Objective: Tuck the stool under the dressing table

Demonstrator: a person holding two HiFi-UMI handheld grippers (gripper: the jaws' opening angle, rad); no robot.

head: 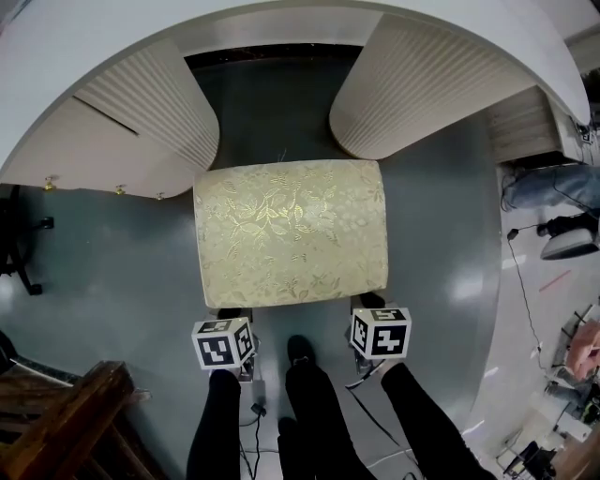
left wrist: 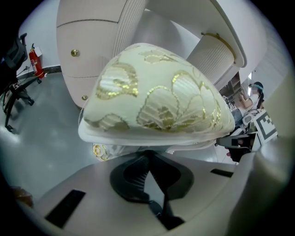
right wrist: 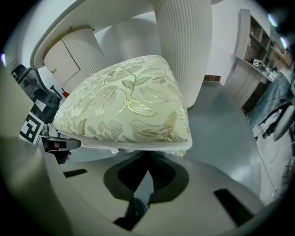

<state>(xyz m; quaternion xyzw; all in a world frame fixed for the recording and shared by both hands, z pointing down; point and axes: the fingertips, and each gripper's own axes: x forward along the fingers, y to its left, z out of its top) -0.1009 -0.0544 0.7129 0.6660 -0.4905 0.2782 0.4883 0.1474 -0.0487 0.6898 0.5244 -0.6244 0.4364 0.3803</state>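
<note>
The stool [head: 291, 232], with a cream and gold floral cushion, stands on the grey floor in front of the gap between the two ribbed pedestals [head: 155, 103] of the white dressing table [head: 281, 19]. Its far edge sits at the mouth of the gap. My left gripper [head: 231, 315] is at the stool's near left corner and my right gripper [head: 367, 302] at its near right corner. In the left gripper view the jaws [left wrist: 147, 154] close under the cushion [left wrist: 156, 101] rim. The right gripper [right wrist: 148, 156] does the same under the cushion [right wrist: 124, 101].
A dark wooden piece [head: 66, 422] stands at the near left. A black chair base [head: 19, 244] is at the far left. Cables [head: 525, 281] and clutter lie to the right. The person's dark legs [head: 314, 403] are between the grippers. A fire extinguisher [left wrist: 34, 62] stands by the wall.
</note>
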